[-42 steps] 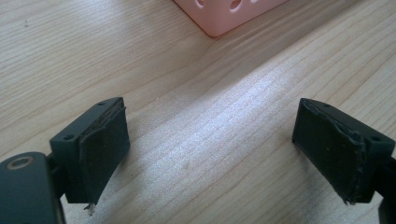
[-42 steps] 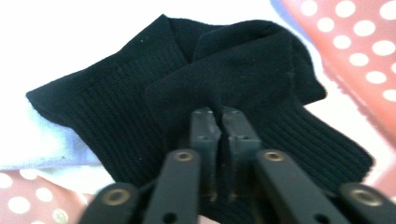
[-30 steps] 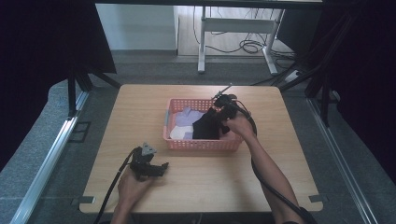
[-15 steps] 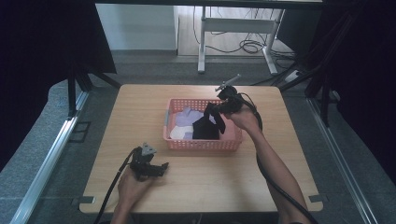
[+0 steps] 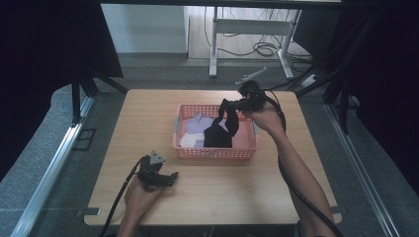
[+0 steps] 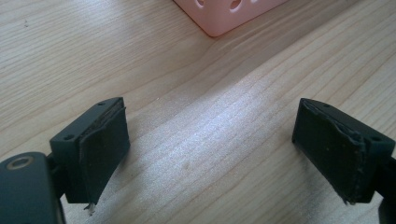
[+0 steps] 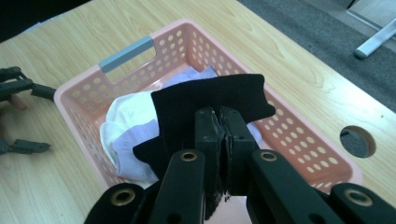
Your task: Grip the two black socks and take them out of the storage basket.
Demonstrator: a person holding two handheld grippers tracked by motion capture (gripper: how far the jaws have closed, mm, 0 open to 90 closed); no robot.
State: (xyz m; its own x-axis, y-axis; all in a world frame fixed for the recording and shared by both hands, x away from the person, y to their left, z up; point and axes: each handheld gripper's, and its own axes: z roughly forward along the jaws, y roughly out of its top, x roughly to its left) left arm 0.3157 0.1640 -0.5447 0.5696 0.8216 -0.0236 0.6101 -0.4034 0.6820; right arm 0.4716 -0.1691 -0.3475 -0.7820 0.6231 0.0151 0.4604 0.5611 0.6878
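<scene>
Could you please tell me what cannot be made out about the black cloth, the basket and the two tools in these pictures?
- Black cloth, right gripper view: its pinched edge and lower part are hidden behind the right tool.
- Pink basket, left gripper view: cut off by the top edge.
- White and lilac cloths, high view: too small to count.
- Left tool, high view: its jaw gap is too small to judge; the left gripper view shows it wide.

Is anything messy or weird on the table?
A little. The black cloth dangles half out of the pink basket, pinched in the right hand-held gripper, and white and lilac cloths lie bunched inside. The left hand-held gripper's pads look frayed at the edges. Nothing is spilled.
</scene>
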